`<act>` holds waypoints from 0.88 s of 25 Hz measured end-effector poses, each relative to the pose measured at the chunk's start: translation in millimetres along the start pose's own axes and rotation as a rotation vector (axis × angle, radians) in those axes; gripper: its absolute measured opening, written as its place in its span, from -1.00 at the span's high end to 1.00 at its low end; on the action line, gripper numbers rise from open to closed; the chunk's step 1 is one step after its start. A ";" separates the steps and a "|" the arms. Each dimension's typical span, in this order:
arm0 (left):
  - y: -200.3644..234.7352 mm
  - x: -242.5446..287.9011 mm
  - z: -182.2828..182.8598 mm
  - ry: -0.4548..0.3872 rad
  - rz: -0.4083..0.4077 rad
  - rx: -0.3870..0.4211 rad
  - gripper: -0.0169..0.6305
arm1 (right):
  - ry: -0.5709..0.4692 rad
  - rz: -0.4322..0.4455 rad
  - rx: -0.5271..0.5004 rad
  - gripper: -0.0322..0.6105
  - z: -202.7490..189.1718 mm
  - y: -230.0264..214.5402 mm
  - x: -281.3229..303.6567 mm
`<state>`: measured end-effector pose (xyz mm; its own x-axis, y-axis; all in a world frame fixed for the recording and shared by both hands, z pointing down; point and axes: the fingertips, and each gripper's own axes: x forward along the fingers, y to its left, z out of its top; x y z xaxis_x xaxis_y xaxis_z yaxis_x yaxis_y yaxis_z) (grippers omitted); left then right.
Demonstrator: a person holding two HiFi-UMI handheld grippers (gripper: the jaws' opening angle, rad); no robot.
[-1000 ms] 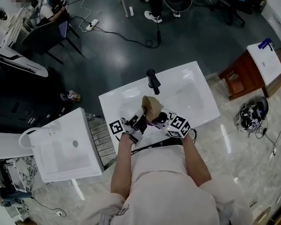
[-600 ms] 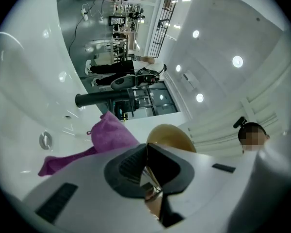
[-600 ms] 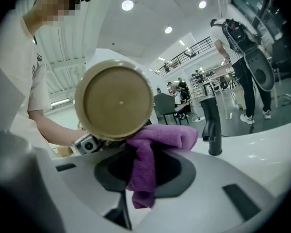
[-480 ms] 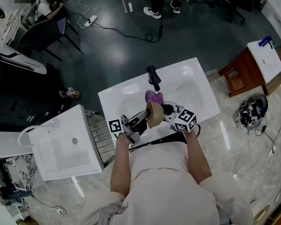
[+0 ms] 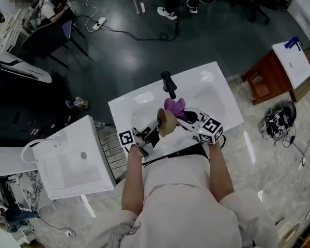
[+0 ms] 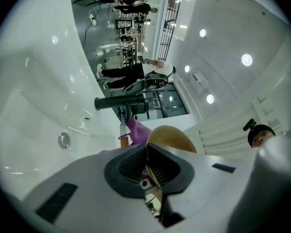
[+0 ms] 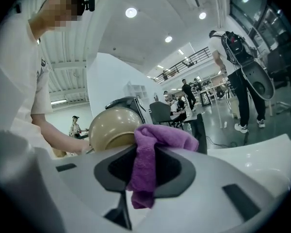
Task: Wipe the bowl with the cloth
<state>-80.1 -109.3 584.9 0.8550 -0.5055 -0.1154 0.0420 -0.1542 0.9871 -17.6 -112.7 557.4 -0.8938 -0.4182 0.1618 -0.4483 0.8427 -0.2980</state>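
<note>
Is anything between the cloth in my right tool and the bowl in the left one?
Nothing visible. The right tool holds the purple cloth right beside the outside of the bowl; the left tool grips its rim. The black faucet stands beyond both, off that path.
</note>
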 end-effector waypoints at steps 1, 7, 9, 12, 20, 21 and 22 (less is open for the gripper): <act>0.2 -1.0 2.7 -0.014 0.001 -0.008 0.89 | -0.004 0.009 0.003 0.63 0.6 1.6 -0.7; 0.3 -11.7 17.6 -0.082 0.007 -0.034 0.90 | 0.110 0.161 -0.055 0.63 -14.0 35.8 7.4; -1.7 -10.9 18.5 -0.079 0.006 -0.030 0.89 | 0.162 0.161 -0.084 0.63 -22.5 38.6 11.7; -2.7 -10.7 13.0 -0.049 0.005 -0.029 0.90 | 0.166 0.133 -0.096 0.63 -25.8 35.3 14.3; 1.2 -0.7 -4.9 0.049 0.038 0.011 0.89 | 0.109 0.032 -0.096 0.63 -16.2 14.9 3.5; 3.4 -0.6 -6.8 0.055 0.046 0.011 0.89 | 0.092 0.025 -0.086 0.63 -13.4 12.7 0.9; 6.2 -0.8 -7.5 0.055 0.054 0.011 0.89 | 0.077 0.019 -0.077 0.63 -10.7 10.5 -1.8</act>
<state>-76.6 -103.5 591.9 0.8832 -0.4658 -0.0551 -0.0105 -0.1370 0.9905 -20.5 -99.4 564.1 -0.8972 -0.3775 0.2291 -0.4266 0.8751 -0.2286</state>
